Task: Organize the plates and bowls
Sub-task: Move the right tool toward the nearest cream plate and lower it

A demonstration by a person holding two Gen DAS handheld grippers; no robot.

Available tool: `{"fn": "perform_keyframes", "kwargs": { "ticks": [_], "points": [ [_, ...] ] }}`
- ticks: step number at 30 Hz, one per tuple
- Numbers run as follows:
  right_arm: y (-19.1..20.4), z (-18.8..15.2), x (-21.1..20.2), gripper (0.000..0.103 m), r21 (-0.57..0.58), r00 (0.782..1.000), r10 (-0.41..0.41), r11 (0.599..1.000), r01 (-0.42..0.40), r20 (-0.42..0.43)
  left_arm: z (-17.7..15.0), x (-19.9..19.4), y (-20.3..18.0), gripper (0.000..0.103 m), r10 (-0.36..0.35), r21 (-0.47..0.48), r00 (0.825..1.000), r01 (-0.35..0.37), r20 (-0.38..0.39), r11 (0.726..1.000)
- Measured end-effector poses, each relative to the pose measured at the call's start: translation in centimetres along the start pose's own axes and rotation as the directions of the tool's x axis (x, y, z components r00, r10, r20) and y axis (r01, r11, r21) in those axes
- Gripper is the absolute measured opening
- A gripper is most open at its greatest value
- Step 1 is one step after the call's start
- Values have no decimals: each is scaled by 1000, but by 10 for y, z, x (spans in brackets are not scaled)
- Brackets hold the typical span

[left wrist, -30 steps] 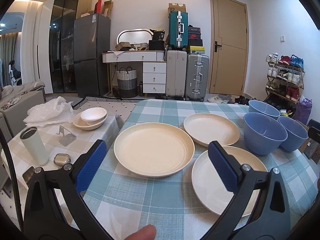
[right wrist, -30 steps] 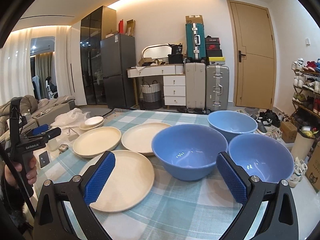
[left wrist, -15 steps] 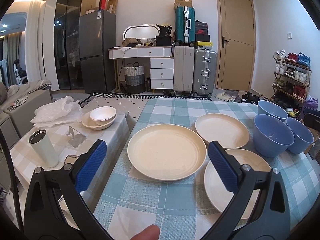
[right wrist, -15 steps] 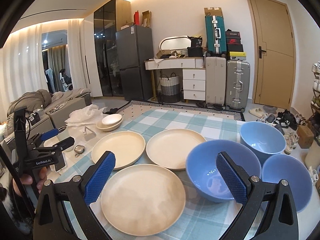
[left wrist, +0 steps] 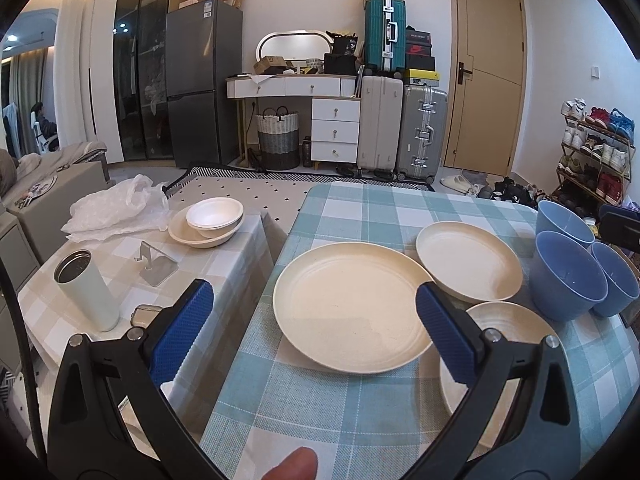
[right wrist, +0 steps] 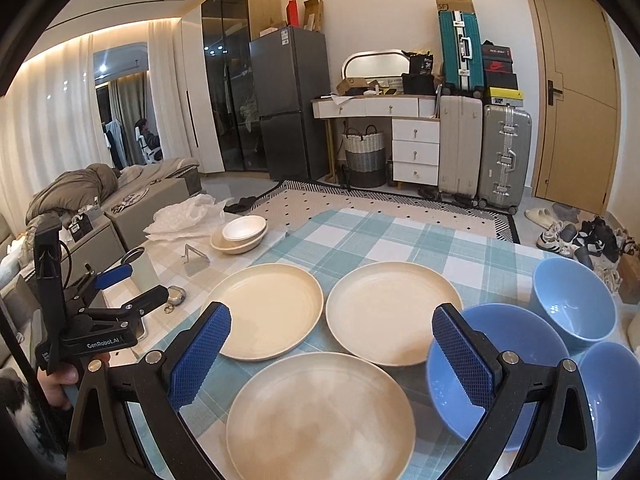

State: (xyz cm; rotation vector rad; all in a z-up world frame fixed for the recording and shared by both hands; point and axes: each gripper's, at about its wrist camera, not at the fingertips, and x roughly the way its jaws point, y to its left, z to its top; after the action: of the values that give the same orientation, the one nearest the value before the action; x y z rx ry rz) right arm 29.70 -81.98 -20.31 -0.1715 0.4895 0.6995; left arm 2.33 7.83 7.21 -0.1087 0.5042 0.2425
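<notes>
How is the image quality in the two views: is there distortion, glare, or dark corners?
Left wrist view: strong fisheye bending, the door frame curves, corners are black, focus is sharp on the cream plates. Right wrist view: same vignette, the ceiling light strip is overexposed, small glints lie inside the blue bowls.

On your tabletop (right wrist: pixel 360 236) three plates (right wrist: pixel 320 412) sit in a cluster, one nearest you, two behind it. Three bowls (right wrist: pixel 496 368) group to their right. Left, a side table (left wrist: pixel 224 256) carries stacked bowls (left wrist: pixel 210 222).
</notes>
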Motion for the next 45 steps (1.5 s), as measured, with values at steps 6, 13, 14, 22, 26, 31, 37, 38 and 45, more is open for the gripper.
{"fn": "perform_keyframes", "kwargs": {
  "ticks": [6, 13, 14, 22, 26, 31, 37, 38, 45],
  "points": [
    [5, 7, 31, 103, -2, 999, 4, 1000, -4, -47, 3, 32, 21, 101, -10, -53, 998, 7, -56, 999],
    [8, 1, 77, 103, 22, 992, 39, 999, -37, -122, -4, 73, 34, 101, -15, -81, 993, 5, -119, 997],
    [9, 0, 83, 103, 21, 990, 40, 999, -37, -132, -5, 78, 36, 101, -14, -82, 991, 4, -131, 997],
    [9, -9, 131, 103, 38, 977, 56, 998, -49, -204, -10, 111, 42, 101, 3, -53, 982, -13, -189, 999],
    [7, -14, 150, 103, 58, 971, 70, 997, -58, -228, -12, 126, 42, 101, 2, -36, 977, -10, -214, 999],
    [8, -21, 171, 101, 67, 960, 84, 995, -69, -267, -15, 142, 43, 101, -16, -32, 966, 8, -260, 999],
    [13, -32, 195, 89, 75, 935, 121, 992, -101, -333, -20, 158, 43, 101, -13, -19, 955, 8, -295, 1000],
    [14, -33, 197, 89, 80, 931, 129, 991, -108, -342, -21, 160, 43, 101, -12, -22, 953, 6, -303, 1000],
    [13, -41, 212, 76, 117, 910, 158, 986, -122, -383, -26, 172, 52, 99, -44, -61, 940, 24, -339, 998]
  ]
}}
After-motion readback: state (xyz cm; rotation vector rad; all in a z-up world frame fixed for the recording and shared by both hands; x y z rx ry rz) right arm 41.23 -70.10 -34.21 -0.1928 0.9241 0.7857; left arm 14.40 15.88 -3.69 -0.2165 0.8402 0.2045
